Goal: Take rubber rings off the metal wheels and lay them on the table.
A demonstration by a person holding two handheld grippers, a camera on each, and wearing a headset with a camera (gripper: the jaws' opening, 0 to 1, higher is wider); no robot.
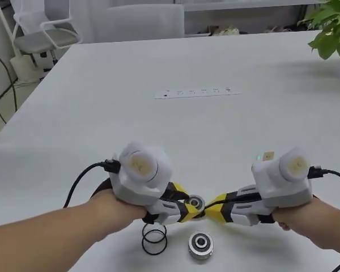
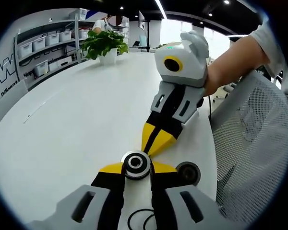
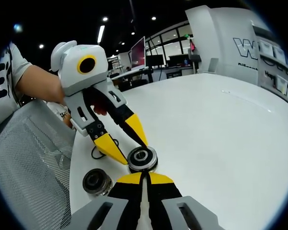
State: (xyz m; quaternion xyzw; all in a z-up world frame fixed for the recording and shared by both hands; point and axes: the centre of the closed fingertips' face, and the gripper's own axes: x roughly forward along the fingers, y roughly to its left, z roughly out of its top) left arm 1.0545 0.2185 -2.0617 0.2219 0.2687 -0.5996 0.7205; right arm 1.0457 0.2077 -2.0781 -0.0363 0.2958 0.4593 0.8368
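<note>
As left gripper [image 2: 136, 169] clamps round wheel [image 2: 137, 163], thin rings [image 1: 154, 238]

A broad white desk [image 1: 215, 68] carries a white power strip [image 1: 197, 92]. A white office chair [image 1: 42, 28] stands beyond its far left corner, a leafy plant [image 1: 331, 31] far right. Shelves of bins [image 2: 43, 43] line one wall under ceiling strip lights [image 3: 101, 33].

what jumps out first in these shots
Two tongs meet nose to nose low over the white table: the left tongs grip a small metal wheel, and the shut right tongs point at its rim. Nearer the person lie a second wheel and two black rings.
</note>
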